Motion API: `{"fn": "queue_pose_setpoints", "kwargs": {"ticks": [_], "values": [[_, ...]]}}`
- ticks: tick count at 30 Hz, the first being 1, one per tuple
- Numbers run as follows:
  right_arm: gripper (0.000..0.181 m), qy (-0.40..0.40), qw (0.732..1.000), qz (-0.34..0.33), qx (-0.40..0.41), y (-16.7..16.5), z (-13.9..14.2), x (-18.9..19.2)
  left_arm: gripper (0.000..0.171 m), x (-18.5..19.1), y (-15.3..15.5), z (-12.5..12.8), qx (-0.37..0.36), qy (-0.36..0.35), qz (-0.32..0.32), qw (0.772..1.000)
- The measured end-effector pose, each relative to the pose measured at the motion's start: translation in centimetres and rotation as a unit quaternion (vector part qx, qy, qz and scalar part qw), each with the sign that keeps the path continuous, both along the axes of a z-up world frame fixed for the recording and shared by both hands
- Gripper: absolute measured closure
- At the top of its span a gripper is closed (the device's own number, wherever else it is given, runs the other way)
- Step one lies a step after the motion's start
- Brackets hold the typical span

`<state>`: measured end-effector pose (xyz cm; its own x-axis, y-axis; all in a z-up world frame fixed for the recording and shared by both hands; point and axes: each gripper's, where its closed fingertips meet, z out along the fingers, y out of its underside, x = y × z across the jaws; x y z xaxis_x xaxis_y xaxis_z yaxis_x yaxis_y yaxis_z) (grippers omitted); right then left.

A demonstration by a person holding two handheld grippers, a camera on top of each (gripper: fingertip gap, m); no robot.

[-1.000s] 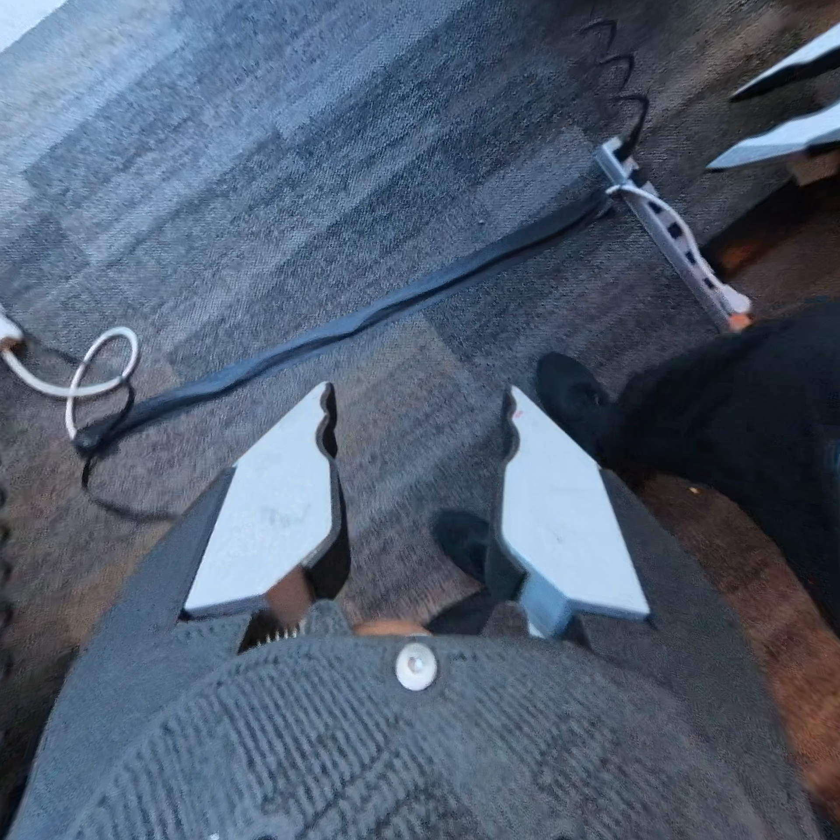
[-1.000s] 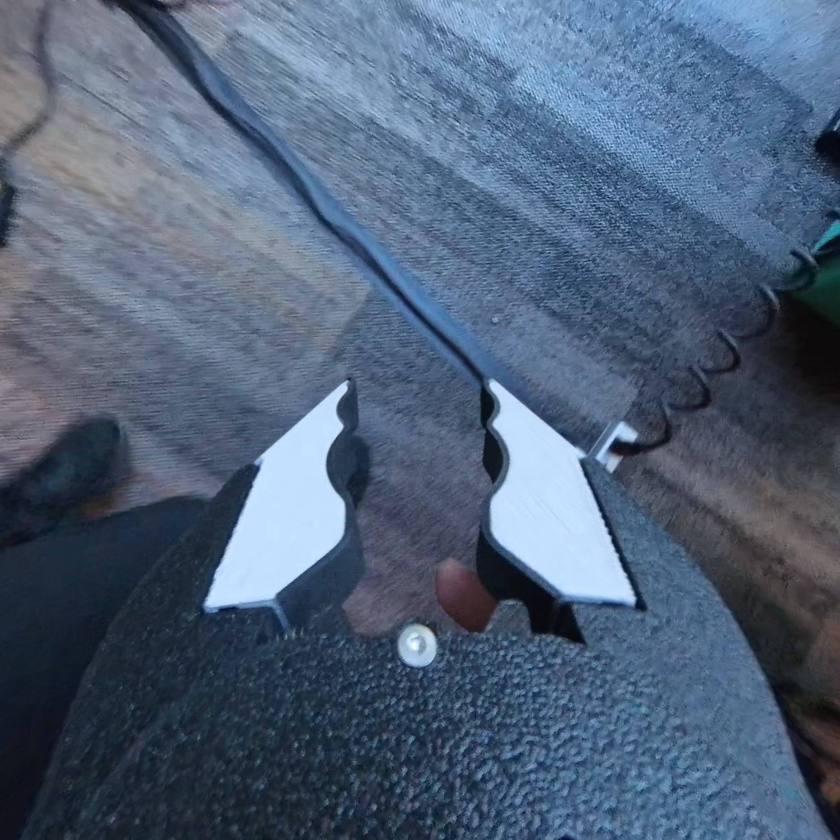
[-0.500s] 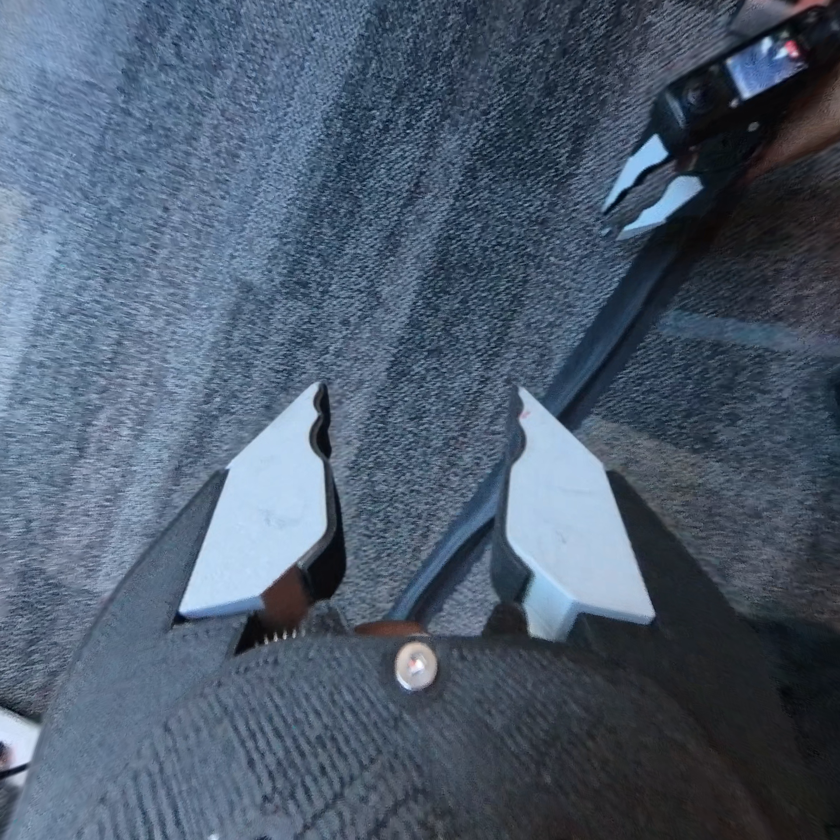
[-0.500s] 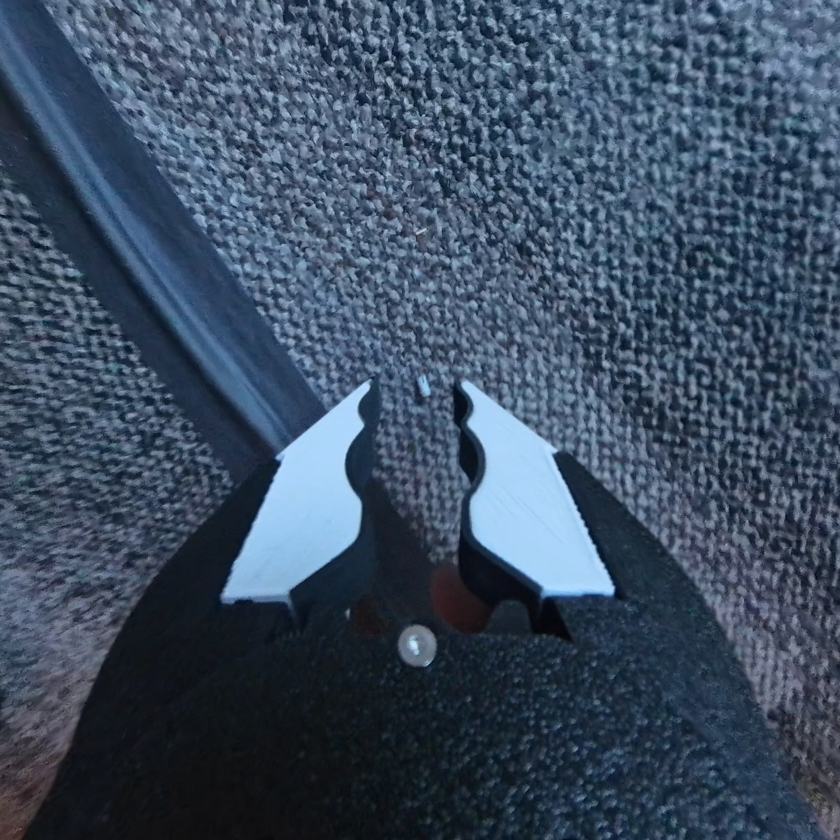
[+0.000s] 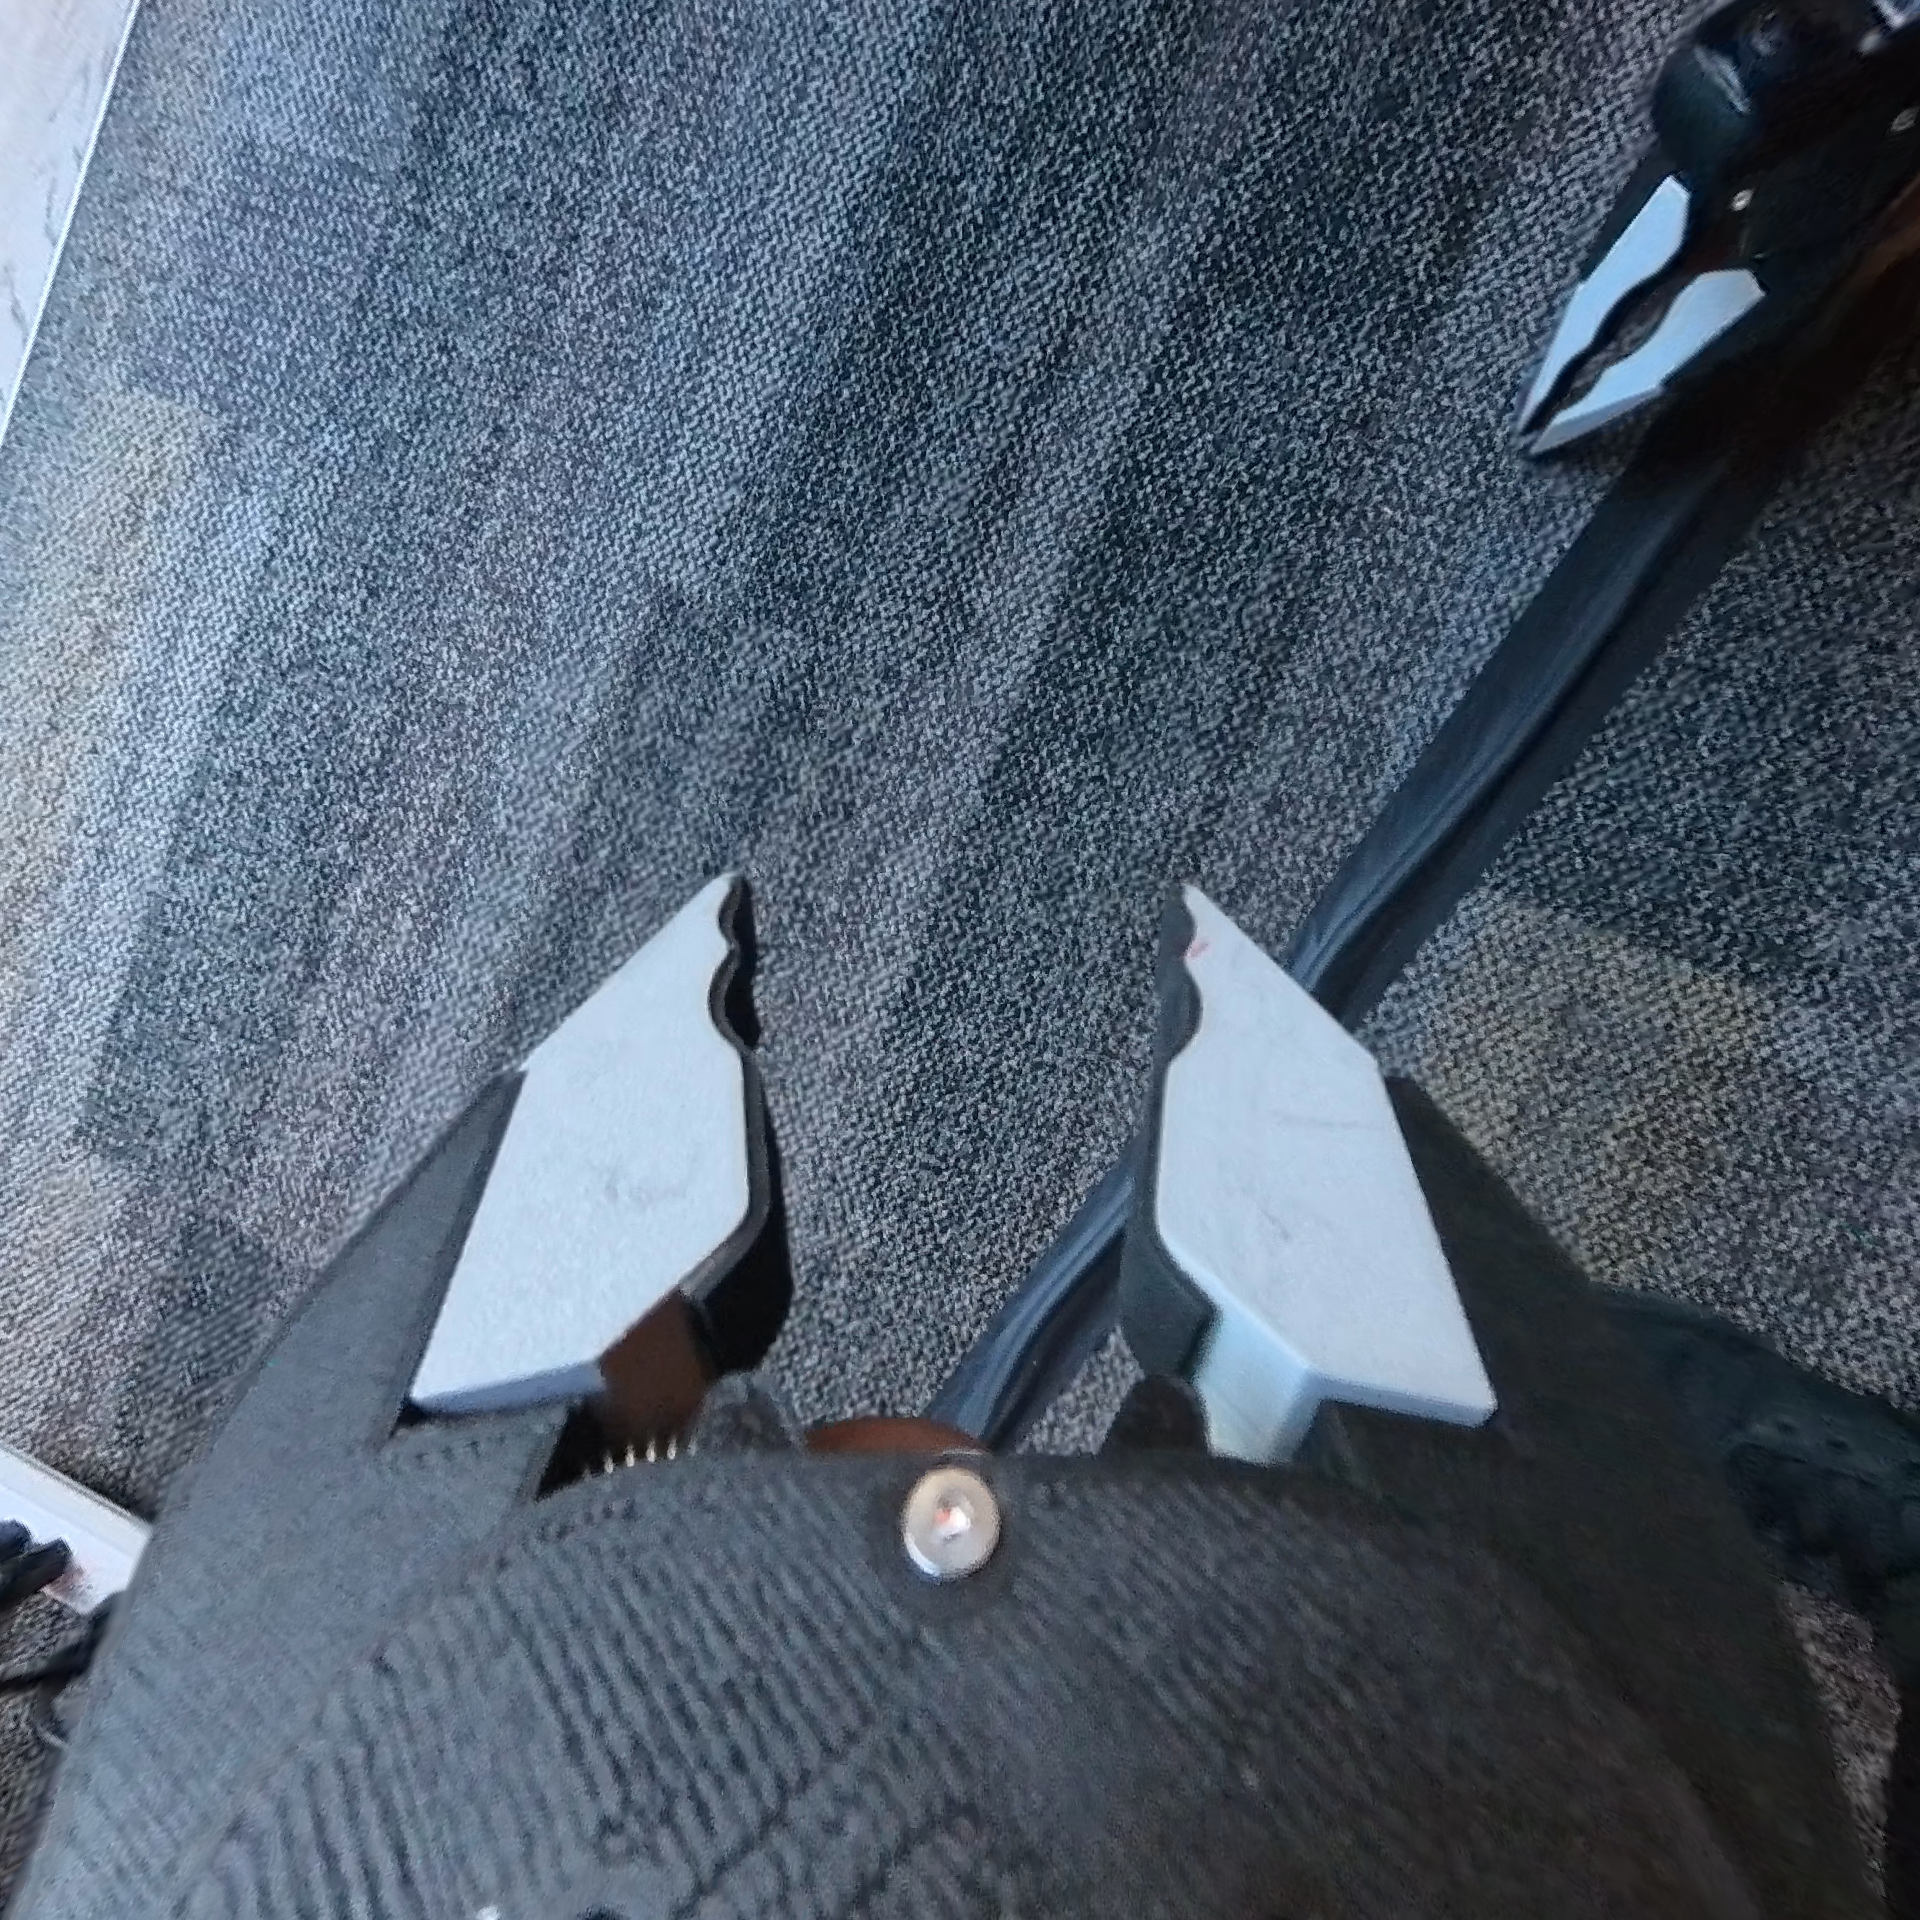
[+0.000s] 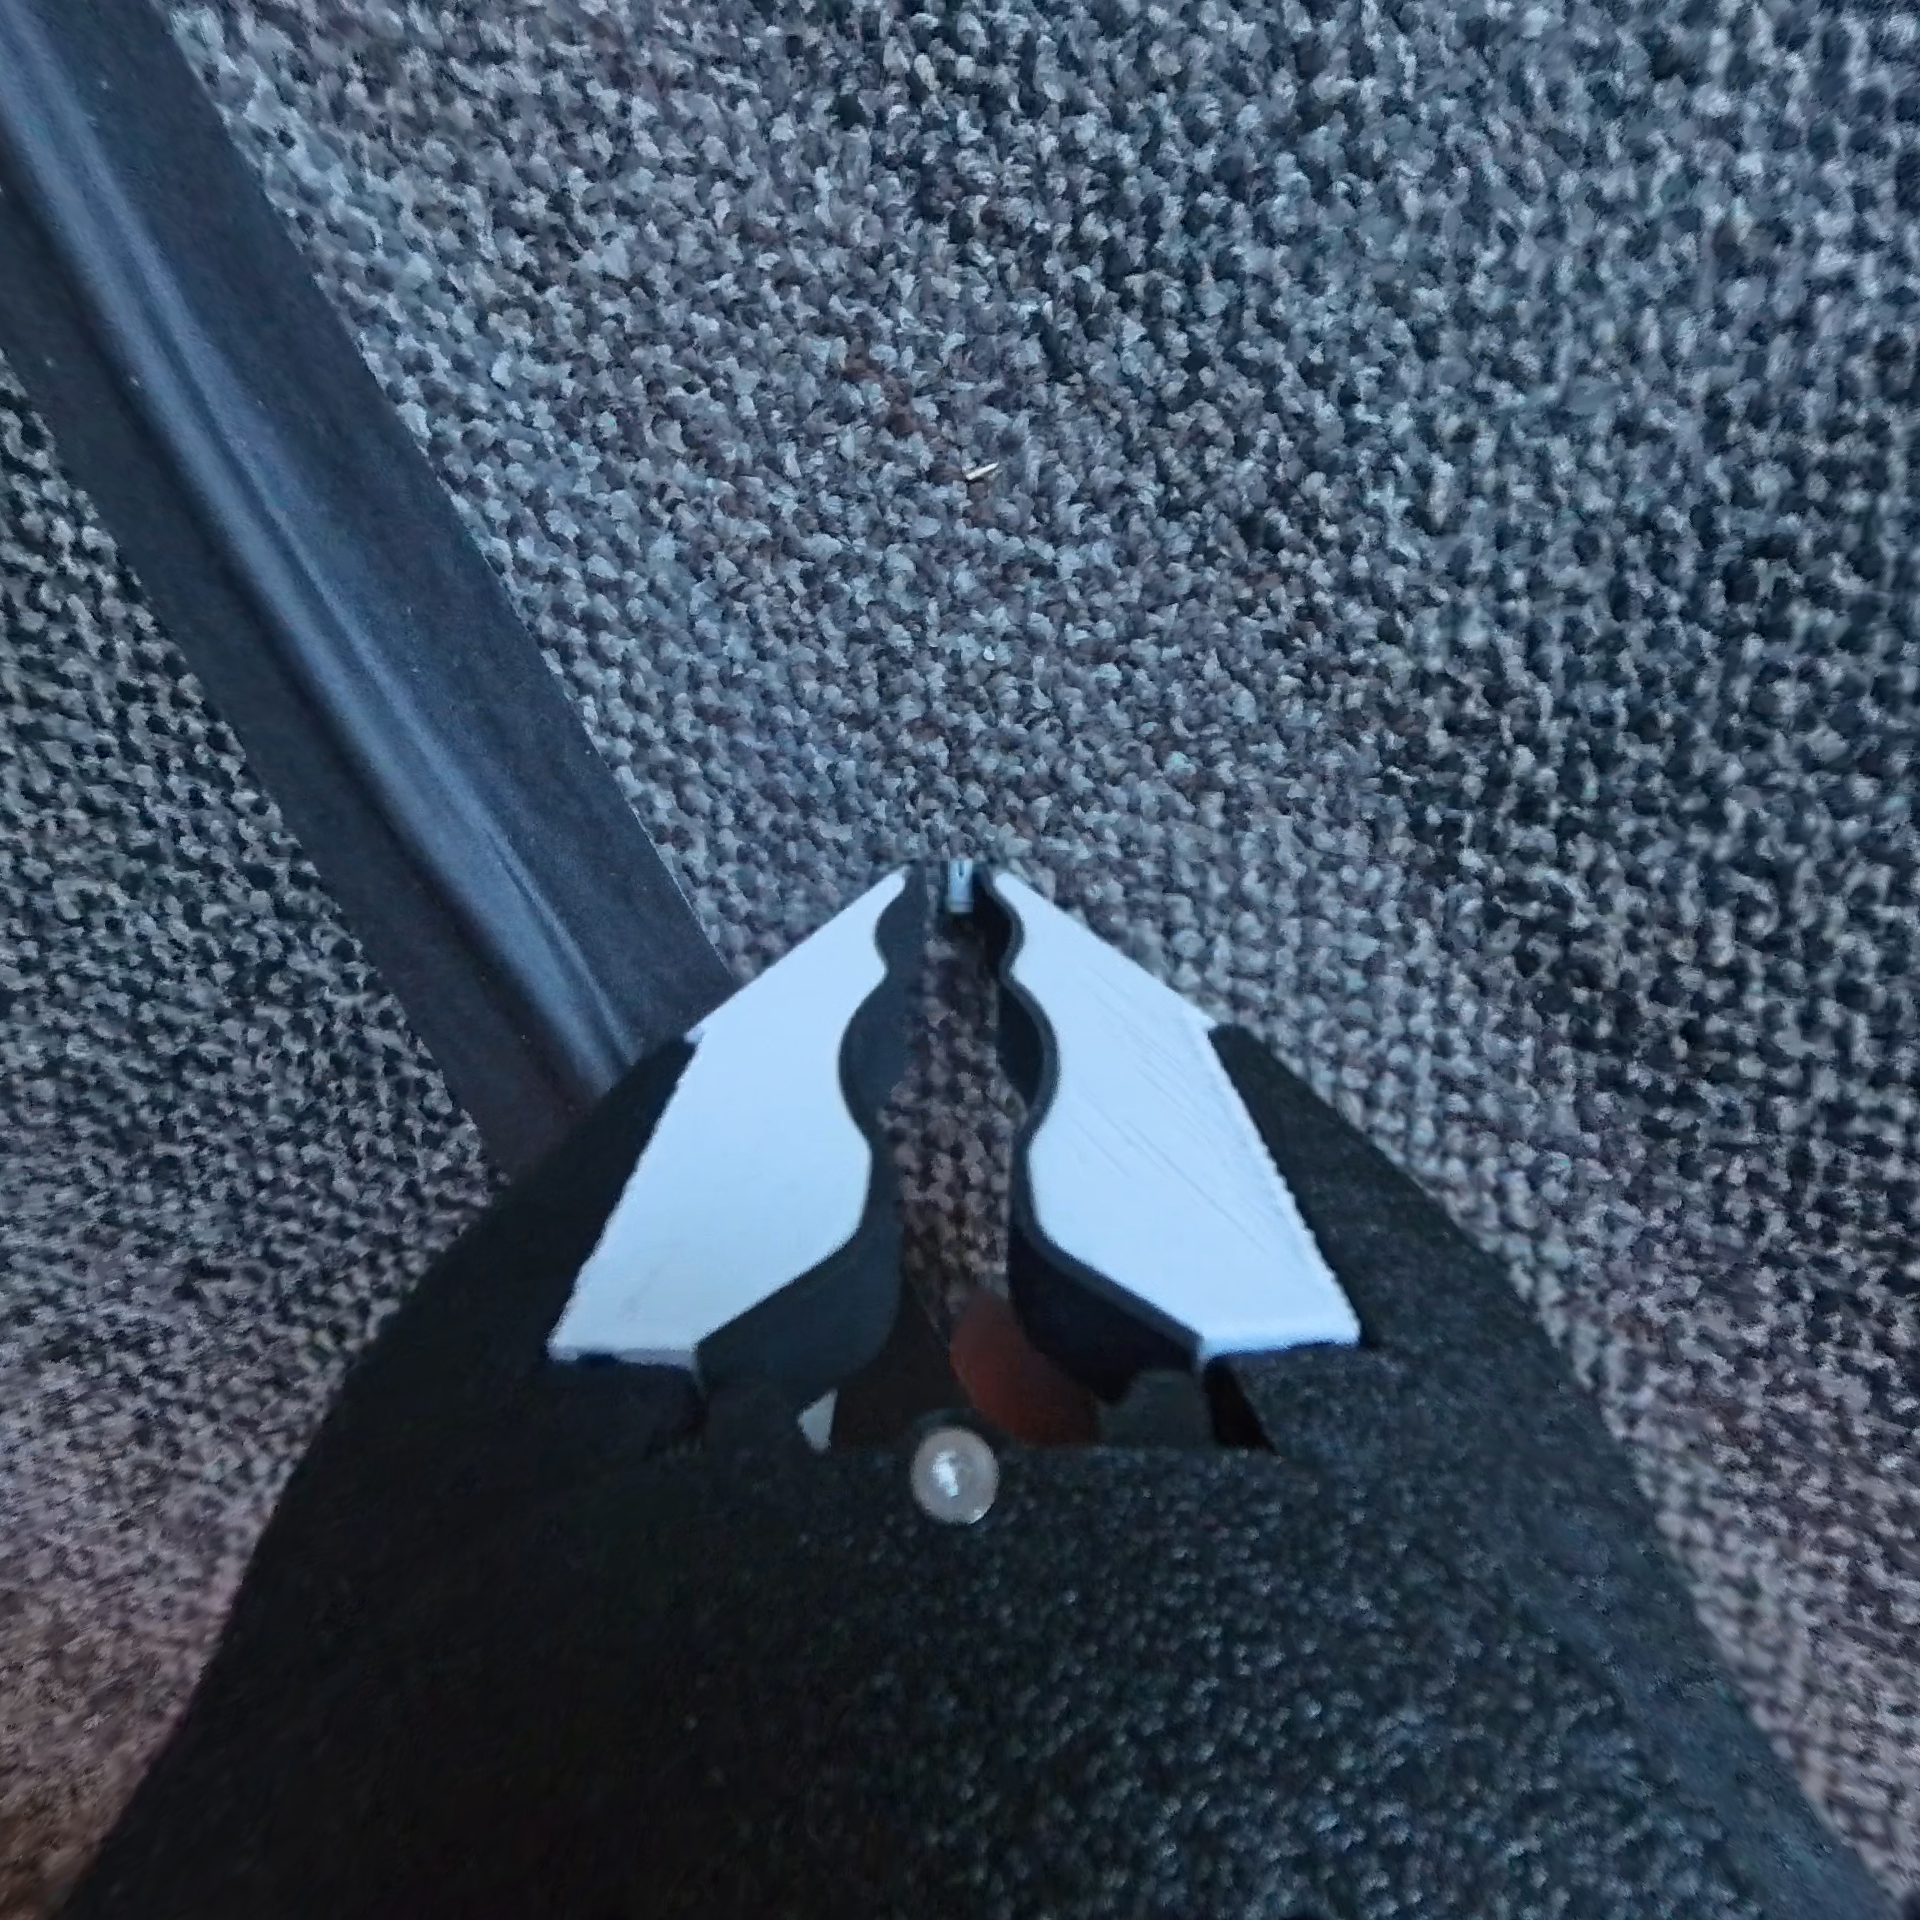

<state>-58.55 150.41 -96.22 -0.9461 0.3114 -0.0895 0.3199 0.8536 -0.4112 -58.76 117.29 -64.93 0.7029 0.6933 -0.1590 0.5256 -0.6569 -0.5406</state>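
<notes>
My right gripper (image 6: 958, 896) is down at the grey carpet (image 6: 1299, 520), its tips shut on a tiny metal piece (image 6: 959, 891), too small to identify. The same gripper shows in the left wrist view (image 5: 1538, 410) at the upper right, tips almost together on the floor. My left gripper (image 5: 961, 904) is open and empty, held above the carpet (image 5: 727, 468). A black flat cable cover (image 5: 1507, 748) runs under its right finger.
The black cable cover (image 6: 312, 644) runs diagonally just left of my right gripper. A white edge (image 5: 47, 156) shows at the left wrist view's upper left, and a white object (image 5: 62, 1517) at its lower left.
My right gripper dropped to the carpet and its fingers closed on the tiny metal piece. My left gripper swung over the carpet, stayed open, and moved a little closer to the floor.
</notes>
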Motion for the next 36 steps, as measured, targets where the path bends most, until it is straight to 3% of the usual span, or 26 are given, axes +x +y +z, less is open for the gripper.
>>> {"fn": "queue_pose_setpoints", "kwargs": {"ticks": [6, 8, 10, 12, 14, 16, 20, 23, 27, 30, 33, 36], "values": [[0.181, -0.006, 0.999, -0.03, 0.013, 0.9, 0.6, -1.4, 0.097, -2.0, 0.9, 0.5, 0.007, 0.019, -0.023, 1.0], [0.181, 0.014, 0.999, -0.045, 0.0, -0.1, 3.2, -2.6, 0.097, -3.2, 1.3, 1.2, 0.016, 0.027, -0.02, 0.999], [0.181, 0.035, 0.998, -0.052, -0.018, -2.7, 8.5, -3.6, 0.097, -3.8, 2.6, 2.7, 0.052, 0.033, -0.019, 0.998], [0.181, 0.052, 0.997, -0.043, -0.042, -6.7, 16.4, -4.3, 0.1, -4.1, 3.3, 4.6, 0.084, 0.053, -0.009, 0.995], [0.18, 0.069, 0.995, -0.024, -0.062, -10.9, 26.5, -4.5, 0.103, -3.6, 2.1, 6.9, 0.08, 0.075, 0.035, 0.993], [0.181, 0.078, 0.994, 0.01, -0.074, -15.1, 37.9, -3.5, 0.111, -1.1, 0.3, 11.9, 0.099, 0.079, 0.096, 0.987], [0.181, 0.071, 0.987, 0.114, -0.091, -24.4, 59.3, 2.3, 0.108, 10.1, -4.2, 24.7, 0.148, -0.001, 0.245, 0.958], [0.181, 0.039, 0.968, 0.213, -0.126, -32.1, 69.8, 9.1, 0.11, 20.9, -7.9, 33.4, 0.149, -0.012, 0.343, 0.927], [0.181, -0.021, 0.912, 0.362, -0.194, -41.5, 76.7, 20.5, 0.112, 33.8, -11.8, 40.4, 0.131, 0.003, 0.518, 0.845], [0.181, -0.027, 0.838, 0.489, -0.242, -46.9, 79.5, 30.1, 0.111, 43.5, -13.9, 42.9, 0.1, 0.019, 0.654, 0.749], [0.18, -0.018, 0.753, 0.6, -0.27, -49.0, 84.2, 41.7, 0.118, 55.4, -11.7, 45.9, 0.099, 0.06, 0.768, 0.631], [0.181, -0.034, 0.675, 0.686, -0.271, -46.6, 90.1, 55.3, 0.113, 69.2, -5.0, 47.2, 0.113, 0.061, 0.847, 0.517]]}}
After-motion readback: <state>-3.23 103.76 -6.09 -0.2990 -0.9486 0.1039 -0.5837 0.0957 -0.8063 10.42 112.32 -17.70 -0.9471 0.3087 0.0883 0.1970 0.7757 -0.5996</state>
